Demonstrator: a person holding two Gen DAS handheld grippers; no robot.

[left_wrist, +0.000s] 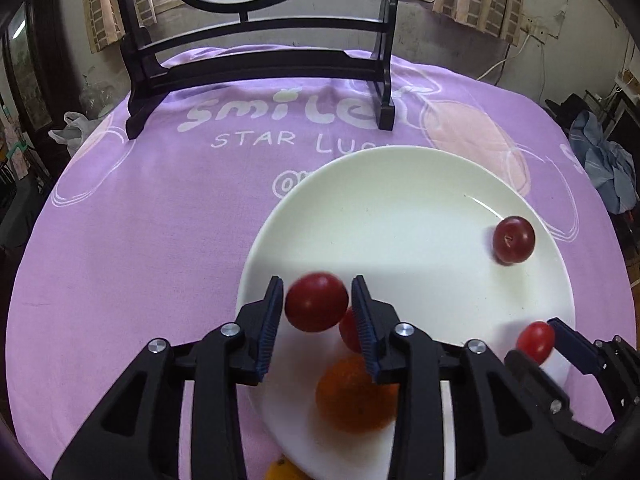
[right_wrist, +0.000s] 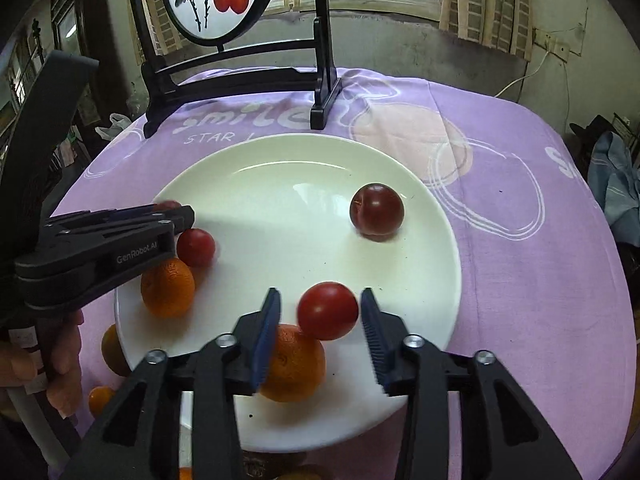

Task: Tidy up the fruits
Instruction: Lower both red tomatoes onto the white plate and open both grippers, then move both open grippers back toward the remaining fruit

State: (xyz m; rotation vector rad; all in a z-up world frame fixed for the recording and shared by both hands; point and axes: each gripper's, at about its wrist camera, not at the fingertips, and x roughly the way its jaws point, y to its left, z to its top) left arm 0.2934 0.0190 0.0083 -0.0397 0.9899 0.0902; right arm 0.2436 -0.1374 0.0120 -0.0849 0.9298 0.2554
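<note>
My left gripper [left_wrist: 318, 284] hangs open over the near left part of the white plate [left_wrist: 400, 220], with a blurred red tomato [left_wrist: 316, 302] loose between its pads. A second red tomato [left_wrist: 347, 332] and an orange [left_wrist: 352, 392] lie on the plate beneath it. My right gripper [right_wrist: 320, 294] is open over the plate's near side, and another red tomato [right_wrist: 327, 311] sits between its fingers with a gap on each side, above an orange [right_wrist: 294, 364]. A dark plum [right_wrist: 376, 211] rests on the plate's right.
A black wooden stand with a round painted screen [right_wrist: 220, 0] stands at the back of the purple cloth [right_wrist: 500, 240]. Small oranges [right_wrist: 112, 350] lie off the plate at its near left, close to a person's hand [right_wrist: 60, 360]. Clothes [left_wrist: 608, 168] are heaped beyond the table's right edge.
</note>
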